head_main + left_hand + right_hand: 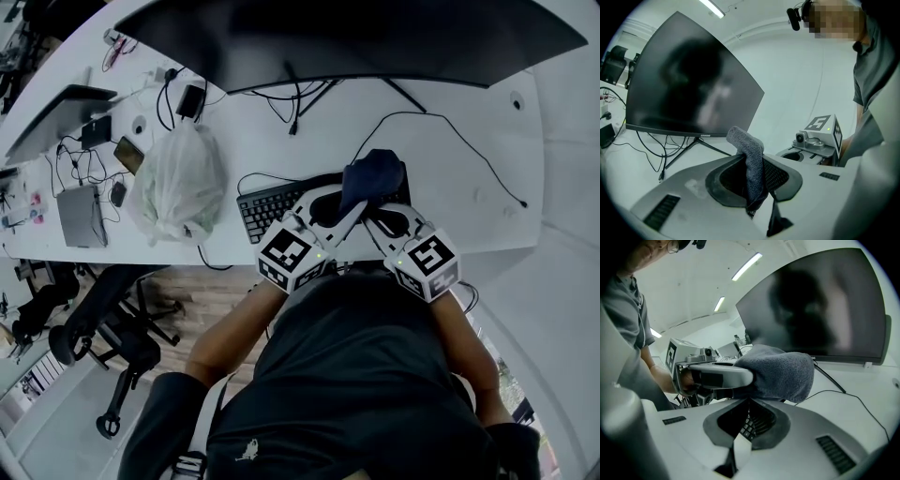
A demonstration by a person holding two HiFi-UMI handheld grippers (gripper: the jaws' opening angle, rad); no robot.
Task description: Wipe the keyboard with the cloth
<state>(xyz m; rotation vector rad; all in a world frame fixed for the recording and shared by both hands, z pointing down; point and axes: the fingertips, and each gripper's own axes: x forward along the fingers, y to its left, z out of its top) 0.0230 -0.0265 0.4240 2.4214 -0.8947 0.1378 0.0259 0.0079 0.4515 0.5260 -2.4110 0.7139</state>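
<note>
A dark blue-grey cloth (370,173) hangs bunched over the right end of the black keyboard (272,206) on the white desk. My left gripper (352,208) is shut on it: in the left gripper view a fold of the cloth (750,154) stands pinched between the jaws of the left gripper (752,161). My right gripper (377,217) sits close beside it, with its jaws together and its tips right under the cloth (778,371). Whether they pinch the cloth's edge is hidden. Keyboard keys (747,425) show through the right gripper (748,399).
A large dark monitor (356,37) on a thin-legged stand rises behind the keyboard. A full plastic bag (178,183) sits left of it, with laptops (80,216), cables and small devices further left. A thin cable (469,150) runs right. An office chair (103,337) stands below the desk edge.
</note>
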